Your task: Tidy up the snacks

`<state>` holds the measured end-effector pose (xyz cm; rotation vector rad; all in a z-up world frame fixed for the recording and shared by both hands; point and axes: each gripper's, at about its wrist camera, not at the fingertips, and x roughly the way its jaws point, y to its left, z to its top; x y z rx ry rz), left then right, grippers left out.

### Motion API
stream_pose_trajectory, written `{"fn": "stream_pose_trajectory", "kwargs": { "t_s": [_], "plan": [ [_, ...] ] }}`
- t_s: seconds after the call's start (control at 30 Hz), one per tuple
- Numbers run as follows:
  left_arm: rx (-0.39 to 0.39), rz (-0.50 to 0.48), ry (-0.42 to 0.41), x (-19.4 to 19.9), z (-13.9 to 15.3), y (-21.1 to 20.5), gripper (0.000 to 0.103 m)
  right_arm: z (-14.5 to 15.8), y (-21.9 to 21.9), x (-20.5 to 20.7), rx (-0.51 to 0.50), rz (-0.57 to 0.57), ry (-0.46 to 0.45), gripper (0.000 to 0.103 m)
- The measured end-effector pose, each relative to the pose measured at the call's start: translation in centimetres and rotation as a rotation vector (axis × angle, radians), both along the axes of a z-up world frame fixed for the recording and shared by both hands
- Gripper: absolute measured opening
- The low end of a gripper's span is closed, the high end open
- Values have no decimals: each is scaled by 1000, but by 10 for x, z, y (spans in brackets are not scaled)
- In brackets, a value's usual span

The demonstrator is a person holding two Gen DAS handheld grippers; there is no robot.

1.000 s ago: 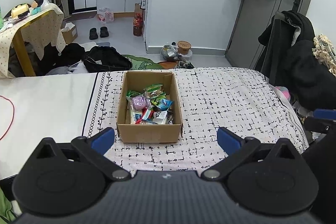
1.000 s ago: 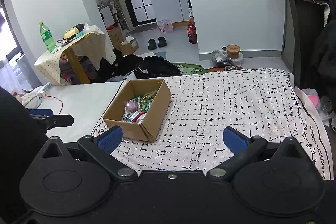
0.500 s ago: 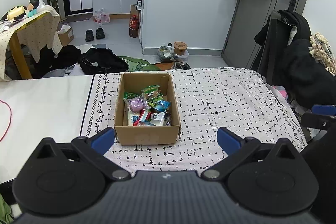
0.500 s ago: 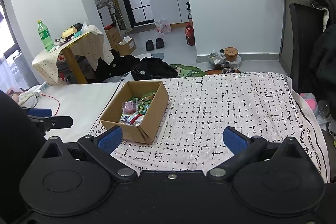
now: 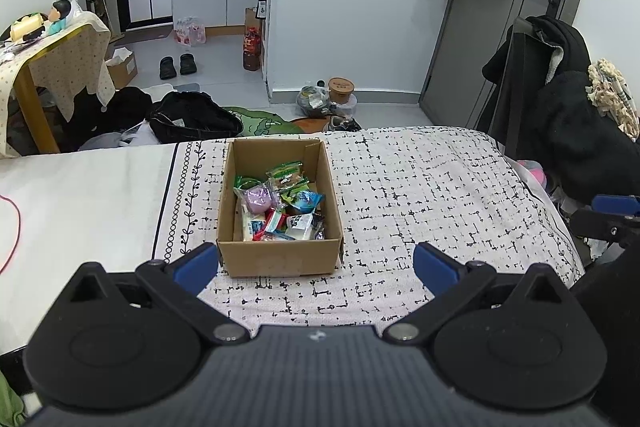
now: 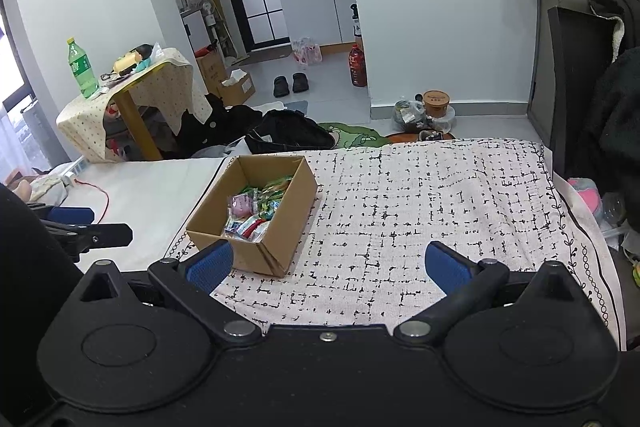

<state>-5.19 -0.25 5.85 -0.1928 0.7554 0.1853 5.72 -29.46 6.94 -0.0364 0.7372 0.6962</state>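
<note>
A brown cardboard box (image 5: pixel 280 259) (image 6: pixel 286 211) stands on the black-and-white patterned cloth (image 5: pixel 420 195) (image 6: pixel 420 195). Inside it lies a heap of wrapped snacks (image 5: pixel 280 203) (image 6: pixel 254 211), green, purple, blue and red. My left gripper (image 5: pixel 316 265) is open, held back from the box's near wall, nothing between its blue pads. My right gripper (image 6: pixel 326 265) is open too, to the right of the box and behind it. Each gripper shows at the edge of the other's view: the right gripper (image 5: pixel 608 215), the left gripper (image 6: pixel 80 227).
The cloth covers the right part of a white surface (image 5: pixel 80 195); a red cable (image 6: pixel 100 195) lies at its left. Beyond the far edge are bags and clothes on the floor (image 5: pixel 192 115), a covered side table (image 6: pixel 132 91) and a chair draped with dark coats (image 5: pixel 560 115).
Both cameras have drawn back and risen a little, so the box sits slightly farther and more of the room shows. Both grippers stay open; the box has not moved.
</note>
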Motion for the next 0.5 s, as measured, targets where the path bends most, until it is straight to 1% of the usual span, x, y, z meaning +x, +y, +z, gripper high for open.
{"fn": "stream_pose_trajectory", "kwargs": {
  "t_s": [0.5],
  "plan": [
    [5, -21, -8, 0, 4, 1, 103, 0, -1, 2, -1, -8, -5, 103]
  ]
}}
